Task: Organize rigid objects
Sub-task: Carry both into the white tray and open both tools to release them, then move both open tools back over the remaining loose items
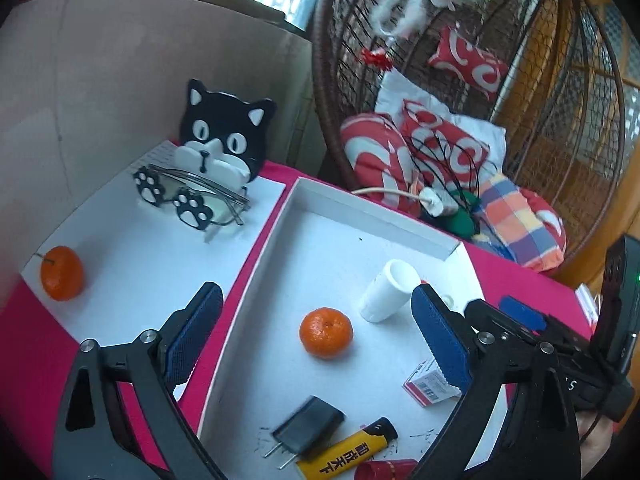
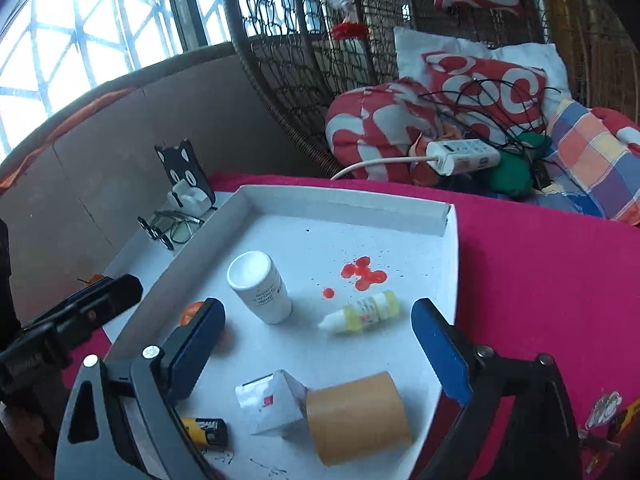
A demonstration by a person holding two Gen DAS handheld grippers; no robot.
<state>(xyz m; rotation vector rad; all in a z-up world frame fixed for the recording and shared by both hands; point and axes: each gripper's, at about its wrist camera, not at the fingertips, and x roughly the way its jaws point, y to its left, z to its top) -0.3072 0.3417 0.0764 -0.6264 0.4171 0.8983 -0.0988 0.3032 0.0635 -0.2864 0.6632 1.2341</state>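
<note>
— Hovering wide open, both of them: left gripper (image 1: pixel 316 312) over the tangerine (image 1: pixel 326 333) at centre frame, right gripper (image 2: pixel 320 324) empty.

— That fruit is round — pinching off-centre is risking it rolling into the white bottle (image 1: pixel 387 297).

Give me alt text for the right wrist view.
Open right gripper hovers over a white tray holding a white bottle, a small yellow dropper bottle, a tape roll, a small white box and red stains.
</note>
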